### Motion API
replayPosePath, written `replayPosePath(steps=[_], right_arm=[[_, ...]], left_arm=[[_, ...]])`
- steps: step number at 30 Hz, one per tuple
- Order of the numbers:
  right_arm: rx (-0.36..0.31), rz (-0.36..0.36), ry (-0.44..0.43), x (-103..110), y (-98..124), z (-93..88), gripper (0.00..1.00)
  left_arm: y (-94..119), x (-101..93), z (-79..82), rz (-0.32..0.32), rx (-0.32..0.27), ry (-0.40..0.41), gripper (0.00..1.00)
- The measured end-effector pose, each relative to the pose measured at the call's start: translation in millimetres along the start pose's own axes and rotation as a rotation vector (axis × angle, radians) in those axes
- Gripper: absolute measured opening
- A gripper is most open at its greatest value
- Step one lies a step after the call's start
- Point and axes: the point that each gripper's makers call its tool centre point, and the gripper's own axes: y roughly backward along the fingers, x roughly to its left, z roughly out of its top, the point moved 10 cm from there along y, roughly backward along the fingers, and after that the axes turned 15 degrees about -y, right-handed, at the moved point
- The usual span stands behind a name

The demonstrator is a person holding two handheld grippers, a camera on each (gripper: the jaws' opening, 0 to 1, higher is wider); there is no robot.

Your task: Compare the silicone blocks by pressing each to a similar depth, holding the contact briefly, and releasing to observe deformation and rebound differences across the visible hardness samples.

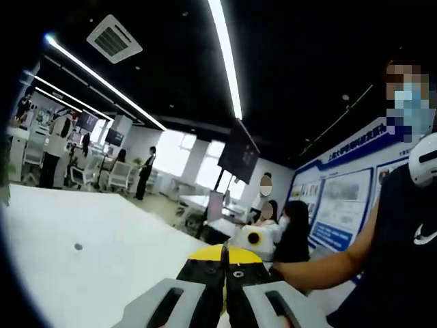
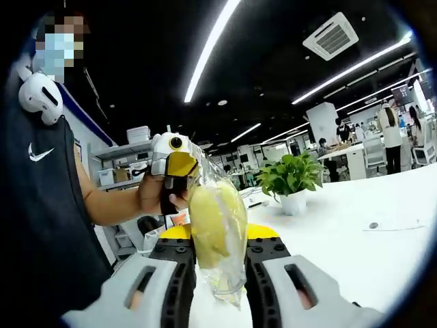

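you are holding both claws up above a white table (image 2: 355, 232), so by the look of it no pressing is under way and the comparing is yet to be done. your right claw (image 2: 220, 263) is pinching a clear bag of yellow silicone blocks (image 2: 217, 229) between its jaws, the bag rising toward twelve o'clock. your left claw (image 1: 224, 273) has its jaws pressed together on nothing; it also shows in the right gripper view at eleven o'clock, its tip touching or just beside the bag top
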Motion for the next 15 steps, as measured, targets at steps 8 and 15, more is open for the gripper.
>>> replayPosePath(steps=[8, 15], right_arm=[[0.056, -0.017, -0.037, 4.0, -5.1, 0.2, 0.13], [0.103, -0.019, -0.046, 8.8, -9.8, 4.2, 0.08]], left_arm=[[7.7, -0.1, -3.9, 0.009, 0.01, -0.014, 0.0], [12.7, 1.1, -0.9, 0.012, 0.015, -0.04, 0.0]])
